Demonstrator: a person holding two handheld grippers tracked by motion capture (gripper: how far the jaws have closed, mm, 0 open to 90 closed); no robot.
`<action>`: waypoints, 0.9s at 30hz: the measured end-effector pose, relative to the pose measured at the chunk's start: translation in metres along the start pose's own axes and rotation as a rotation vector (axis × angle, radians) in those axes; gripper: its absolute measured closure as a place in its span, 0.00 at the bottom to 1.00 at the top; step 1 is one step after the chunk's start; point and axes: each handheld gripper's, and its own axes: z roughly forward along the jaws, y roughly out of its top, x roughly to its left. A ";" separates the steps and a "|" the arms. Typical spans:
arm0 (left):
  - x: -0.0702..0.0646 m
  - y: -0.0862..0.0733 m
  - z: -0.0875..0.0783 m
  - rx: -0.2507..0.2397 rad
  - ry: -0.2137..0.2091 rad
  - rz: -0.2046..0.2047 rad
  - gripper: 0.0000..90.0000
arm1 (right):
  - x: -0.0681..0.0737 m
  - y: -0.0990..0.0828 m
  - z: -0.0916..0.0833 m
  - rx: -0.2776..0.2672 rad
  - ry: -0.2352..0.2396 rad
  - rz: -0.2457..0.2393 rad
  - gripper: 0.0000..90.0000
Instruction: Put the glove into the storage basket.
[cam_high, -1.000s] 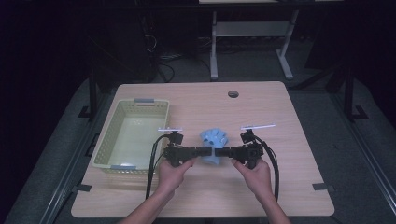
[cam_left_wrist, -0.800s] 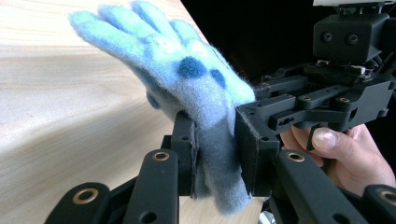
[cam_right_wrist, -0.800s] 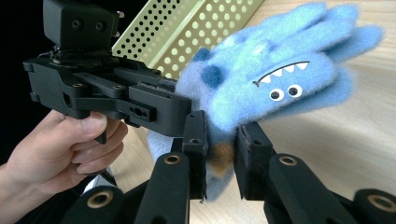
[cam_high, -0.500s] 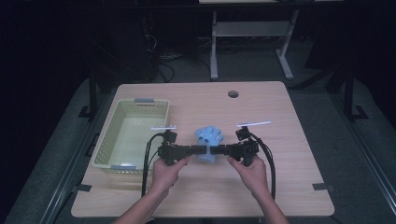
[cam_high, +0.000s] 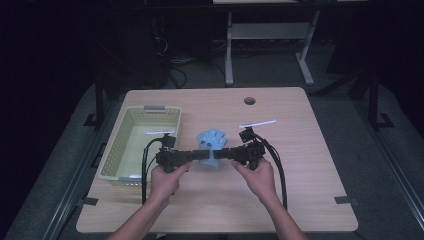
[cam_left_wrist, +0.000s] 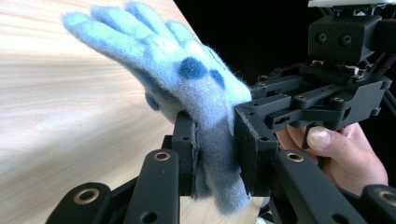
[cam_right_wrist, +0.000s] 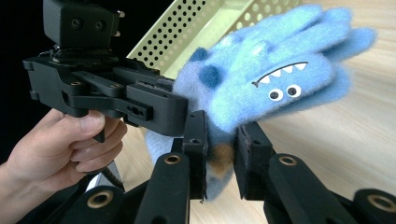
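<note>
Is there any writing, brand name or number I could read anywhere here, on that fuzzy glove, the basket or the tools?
None readable.
Fuzzy blue monster-face glove: stitched eyes and toothy mouth, no letters.
Pale green perforated plastic basket: no label visible.
Left gripper and right gripper: plain black, unmarked.

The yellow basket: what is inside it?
The yellow basket looks empty: the high view shows bare perforated floor with a pale glare streak. Its near end is partly covered by the left tool, so that part cannot be checked.
</note>
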 end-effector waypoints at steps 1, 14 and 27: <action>0.001 0.001 -0.003 -0.002 0.001 0.013 0.78 | 0.001 0.001 0.002 -0.001 0.000 -0.011 0.85; 0.010 0.009 -0.027 -0.026 0.018 -0.002 0.78 | 0.015 0.020 0.023 0.016 0.007 -0.052 0.85; 0.014 0.013 -0.043 -0.049 0.028 0.005 0.79 | 0.024 0.030 0.034 0.015 0.028 -0.054 0.85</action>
